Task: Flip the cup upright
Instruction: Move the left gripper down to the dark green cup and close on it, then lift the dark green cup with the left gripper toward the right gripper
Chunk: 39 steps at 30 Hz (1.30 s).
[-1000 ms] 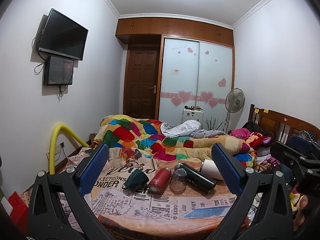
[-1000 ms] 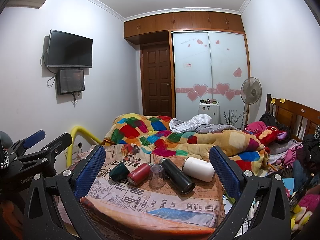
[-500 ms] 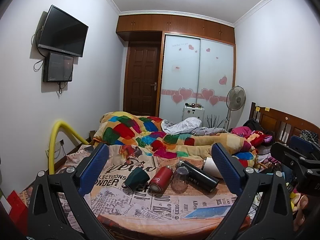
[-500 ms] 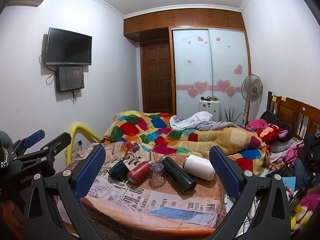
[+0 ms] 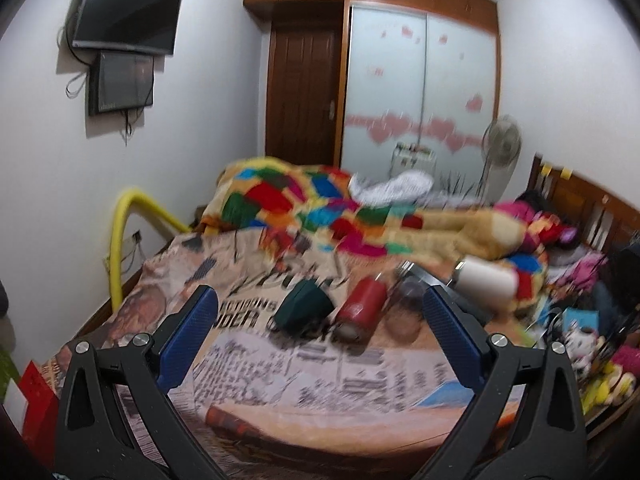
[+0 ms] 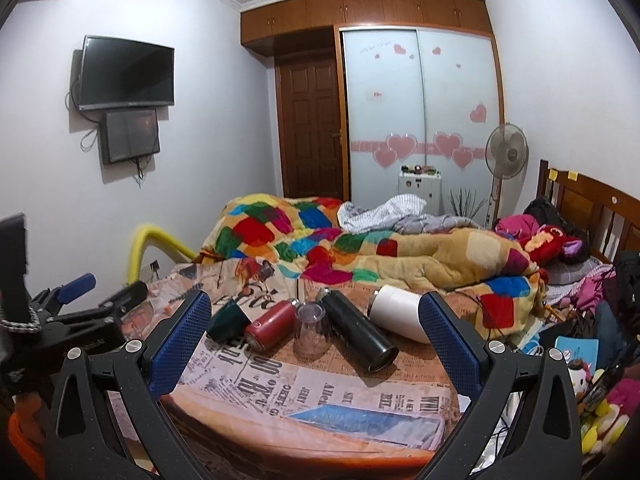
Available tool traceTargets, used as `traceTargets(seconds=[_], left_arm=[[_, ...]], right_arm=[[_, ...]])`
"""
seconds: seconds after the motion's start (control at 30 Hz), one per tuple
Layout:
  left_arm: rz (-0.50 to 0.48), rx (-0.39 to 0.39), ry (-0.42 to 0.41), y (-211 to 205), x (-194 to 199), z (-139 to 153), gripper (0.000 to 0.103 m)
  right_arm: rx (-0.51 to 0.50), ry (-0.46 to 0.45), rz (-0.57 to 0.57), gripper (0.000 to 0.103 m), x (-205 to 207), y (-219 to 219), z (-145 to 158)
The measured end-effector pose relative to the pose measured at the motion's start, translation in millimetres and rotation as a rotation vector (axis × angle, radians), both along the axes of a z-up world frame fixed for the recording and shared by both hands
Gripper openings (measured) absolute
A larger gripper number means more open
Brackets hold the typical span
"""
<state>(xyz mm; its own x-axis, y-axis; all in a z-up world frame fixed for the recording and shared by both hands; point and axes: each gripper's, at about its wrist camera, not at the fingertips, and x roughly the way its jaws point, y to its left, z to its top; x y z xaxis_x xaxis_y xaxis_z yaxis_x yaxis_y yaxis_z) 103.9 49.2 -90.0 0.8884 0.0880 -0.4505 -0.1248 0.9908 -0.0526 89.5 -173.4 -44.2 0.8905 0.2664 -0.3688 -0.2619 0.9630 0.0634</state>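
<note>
Several cups lie in a row on the newspaper-print bedsheet (image 6: 320, 376). A dark green cup (image 6: 228, 320) lies on its side at the left, also in the left wrist view (image 5: 304, 312). A red bottle (image 6: 272, 324) (image 5: 360, 312), a black flask (image 6: 356, 328) and a white cup (image 6: 400, 312) (image 5: 484, 280) lie on their sides. A clear glass (image 6: 311, 330) stands mouth down. My left gripper (image 5: 320, 344) and right gripper (image 6: 316, 344) are open and empty, short of the cups. The left gripper also shows at the left of the right wrist view (image 6: 80, 300).
A patchwork quilt (image 6: 360, 252) is heaped behind the cups. A yellow tube (image 6: 140, 248) stands at the bed's left side. A wooden headboard (image 6: 592, 208), clothes and toys (image 6: 600, 408) are at the right. A fan (image 6: 506, 156) stands by the wardrobe.
The left gripper has swung forward and down toward the cups; its view is blurred and the cups look larger. The right gripper has edged a little closer. Both stay open.
</note>
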Motion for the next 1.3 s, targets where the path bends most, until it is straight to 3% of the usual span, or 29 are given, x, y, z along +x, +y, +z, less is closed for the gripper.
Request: traceTargets(seconds=[0.2,0.37,0.63,0.83,1.03,1.2,1.3], left_arm=[[0.013,0.024,0.157,19,54,-50,0.103],[-0.012,-0.001,0.274,38,107,-97,0.102],[-0.071,-0.063,0.426,58,181,-148,0.09],[-0.121,-0.09,0.474,65,207,-170,0.087],[-0.162,-0.098,0.466,62,222,-177,0.082],[-0.172,-0.085,0.479,59,236,-184,0.069],[-0.164,-0.066,0.478,55,240,-187,0.067]], right_arm=[[-0.016,0.082,-0.006,0.103,27,5,-24],[-0.035,0.156,-0.013,0.103,49,7,-46],[-0.059,0.253,-0.03,0.103,82,10,-74],[-0.066,0.297,-0.03,0.103,102,13,-88],[-0.089,0.306,-0.018,0.103,111,19,-96],[-0.102,0.32,-0.016,0.103,114,21,-100],[-0.105,0.324,-0.017,0.103,115,22,-100]])
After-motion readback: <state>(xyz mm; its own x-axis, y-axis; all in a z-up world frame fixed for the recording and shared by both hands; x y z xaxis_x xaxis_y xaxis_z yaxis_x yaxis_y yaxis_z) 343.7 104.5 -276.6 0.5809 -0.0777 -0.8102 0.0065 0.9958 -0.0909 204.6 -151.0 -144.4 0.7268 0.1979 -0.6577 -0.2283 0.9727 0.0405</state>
